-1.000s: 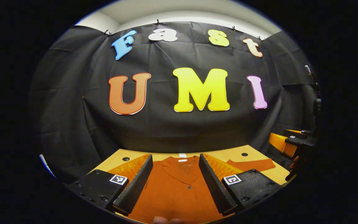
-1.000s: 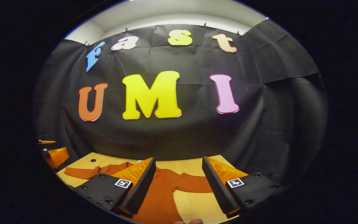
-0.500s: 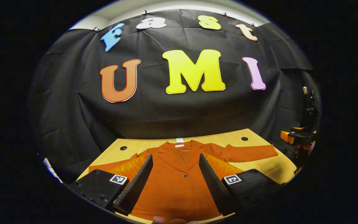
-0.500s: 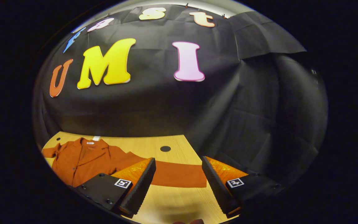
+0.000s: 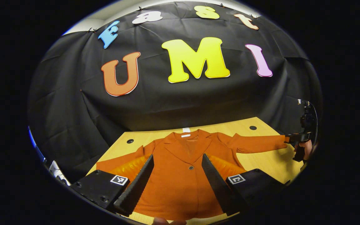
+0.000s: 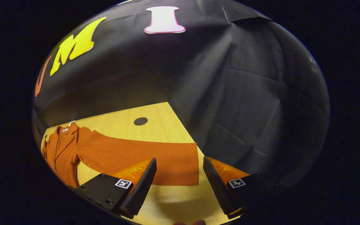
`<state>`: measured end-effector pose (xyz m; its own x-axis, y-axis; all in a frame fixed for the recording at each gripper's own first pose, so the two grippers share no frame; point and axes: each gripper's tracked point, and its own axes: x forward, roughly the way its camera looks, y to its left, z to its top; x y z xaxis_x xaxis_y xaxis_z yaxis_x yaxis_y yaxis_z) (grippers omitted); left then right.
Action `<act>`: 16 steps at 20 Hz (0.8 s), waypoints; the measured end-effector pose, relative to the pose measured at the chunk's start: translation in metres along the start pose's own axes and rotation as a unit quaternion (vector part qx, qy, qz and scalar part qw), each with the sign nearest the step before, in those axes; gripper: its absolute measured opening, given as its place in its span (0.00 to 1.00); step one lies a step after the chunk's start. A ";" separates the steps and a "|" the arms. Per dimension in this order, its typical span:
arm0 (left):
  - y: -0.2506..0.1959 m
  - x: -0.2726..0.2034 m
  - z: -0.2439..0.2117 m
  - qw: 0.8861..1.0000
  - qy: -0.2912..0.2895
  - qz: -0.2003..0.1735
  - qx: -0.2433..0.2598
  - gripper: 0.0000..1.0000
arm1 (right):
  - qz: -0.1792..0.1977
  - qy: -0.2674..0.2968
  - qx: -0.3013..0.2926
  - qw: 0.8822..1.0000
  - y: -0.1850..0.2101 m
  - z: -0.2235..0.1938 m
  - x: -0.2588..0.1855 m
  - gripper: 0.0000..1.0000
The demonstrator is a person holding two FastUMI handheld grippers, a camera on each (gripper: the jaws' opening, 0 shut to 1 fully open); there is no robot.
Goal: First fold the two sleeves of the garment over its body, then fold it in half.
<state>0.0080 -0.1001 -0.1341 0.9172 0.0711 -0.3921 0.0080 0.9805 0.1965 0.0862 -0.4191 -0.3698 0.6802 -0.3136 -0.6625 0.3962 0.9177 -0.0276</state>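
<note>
A rust-orange jacket (image 5: 180, 168) lies flat and face up on the wooden table (image 5: 267, 165), its collar toward the black wall. Both sleeves are spread out to the sides. My left gripper (image 5: 175, 184) hovers open over the jacket's body, near its button. My right gripper (image 6: 177, 184) is open just above the cuff end of the right sleeve (image 6: 142, 156), with the cuff edge between its fingers in the view. In the left gripper view the right gripper (image 5: 297, 139) and the hand holding it appear far right, at the tip of that sleeve (image 5: 258, 143).
The table's right edge (image 6: 183, 128) runs close to the sleeve cuff, with black cloth hanging beyond it. Round dark holes (image 6: 140, 121) sit in the tabletop near the back. A white tag (image 5: 186, 130) lies at the collar.
Both grippers have tilted down toward the table. The right gripper has swung out to the right, from over the jacket's body to the right sleeve's cuff. Both stay open.
</note>
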 end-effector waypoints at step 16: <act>-0.002 -0.009 -0.017 1.000 0.021 0.014 0.007 0.99 | 0.004 0.064 -0.012 0.998 -0.005 -0.046 0.039 0.94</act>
<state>-0.0068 -0.0991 -0.1464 0.8997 0.1067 -0.4232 -0.0118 0.9752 0.2209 0.0828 -0.4247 -0.4300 0.5979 -0.2748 -0.7529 0.3762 0.9257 -0.0392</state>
